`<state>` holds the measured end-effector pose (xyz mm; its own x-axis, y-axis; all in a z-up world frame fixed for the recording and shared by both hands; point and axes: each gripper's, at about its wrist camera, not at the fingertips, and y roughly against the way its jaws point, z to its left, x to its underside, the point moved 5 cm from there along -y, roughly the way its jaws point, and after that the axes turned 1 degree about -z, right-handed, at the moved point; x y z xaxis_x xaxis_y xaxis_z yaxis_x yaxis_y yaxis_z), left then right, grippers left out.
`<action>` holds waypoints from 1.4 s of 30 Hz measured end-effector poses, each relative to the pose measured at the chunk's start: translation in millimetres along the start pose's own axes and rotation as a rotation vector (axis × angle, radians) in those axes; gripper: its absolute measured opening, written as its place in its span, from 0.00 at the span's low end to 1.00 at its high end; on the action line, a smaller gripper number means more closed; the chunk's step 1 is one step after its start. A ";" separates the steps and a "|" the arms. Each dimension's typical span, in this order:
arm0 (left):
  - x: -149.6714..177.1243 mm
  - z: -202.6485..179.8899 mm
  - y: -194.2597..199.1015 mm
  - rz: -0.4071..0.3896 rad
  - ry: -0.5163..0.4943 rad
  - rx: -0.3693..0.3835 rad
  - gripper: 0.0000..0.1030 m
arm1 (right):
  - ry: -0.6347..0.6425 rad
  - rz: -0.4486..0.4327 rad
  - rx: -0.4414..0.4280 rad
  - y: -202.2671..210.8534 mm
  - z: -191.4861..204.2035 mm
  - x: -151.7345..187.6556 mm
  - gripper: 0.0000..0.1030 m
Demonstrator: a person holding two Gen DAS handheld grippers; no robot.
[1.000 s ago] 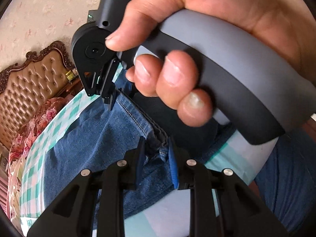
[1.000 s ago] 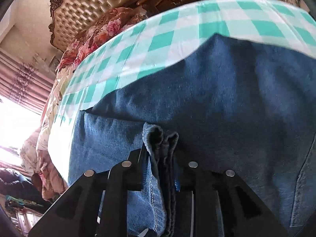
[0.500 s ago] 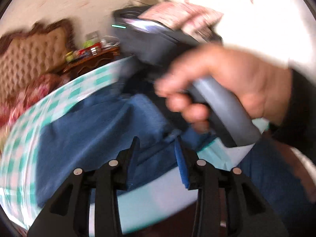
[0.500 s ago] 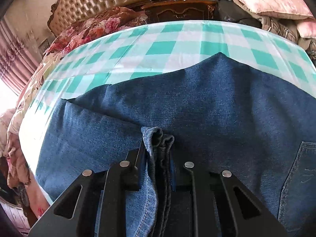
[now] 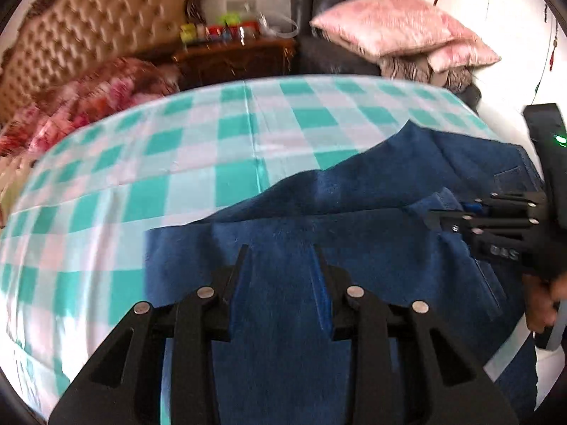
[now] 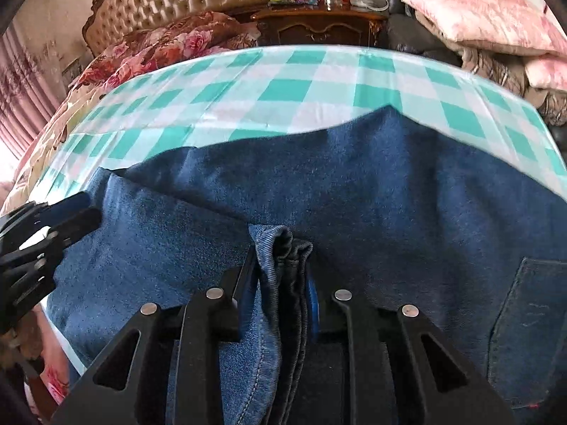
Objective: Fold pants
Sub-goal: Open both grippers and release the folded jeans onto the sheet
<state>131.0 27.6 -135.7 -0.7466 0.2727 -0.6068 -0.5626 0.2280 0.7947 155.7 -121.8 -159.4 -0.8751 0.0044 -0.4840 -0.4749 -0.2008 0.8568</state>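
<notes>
The jeans [image 5: 354, 241] lie across the checked tablecloth [image 5: 177, 163] on the table, one layer folded over another. A second ago the left tongs [image 5: 280, 258] were pinching a denim edge close beside the person's right hand; now they have let go and swung out over the left part of the cloth, their jaws parted with nothing between them. To my eye that means one hold is finished and the left side is moving to a new grab. The right tongs [image 6: 281, 258] are still clenched on a bunched hem of the jeans, much as before, so the fold stays anchored there. The only writing I can make out is on the right tongs' body in the left view, something like "D&S" [image 5: 503, 253], too blurred to be sure.
</notes>
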 end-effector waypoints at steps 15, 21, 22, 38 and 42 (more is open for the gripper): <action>-8.1 26.5 -1.1 -0.049 0.128 -0.048 0.34 | 0.072 -0.031 0.001 -0.4 2.8 -18.6 0.14; -4.0 25.2 14.3 -0.081 0.188 -0.075 0.64 | 0.085 -0.134 0.204 28.8 0.5 -12.1 0.60; -3.8 23.8 16.3 -0.088 0.188 -0.076 0.75 | 0.082 -0.161 0.221 37.2 1.7 -11.1 0.68; -4.3 17.6 9.0 -0.050 0.066 -0.104 0.44 | 0.071 -0.143 0.188 32.5 55.3 24.3 0.86; -5.5 4.4 -18.4 -0.004 0.040 -0.053 0.36 | 0.072 -0.101 0.191 20.0 53.2 32.3 0.86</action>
<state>147.0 26.1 -147.0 -0.7572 0.2345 -0.6097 -0.5827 0.1794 0.7926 113.0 -73.5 -148.5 -0.8163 -0.0563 -0.5749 -0.5751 -0.0138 0.8180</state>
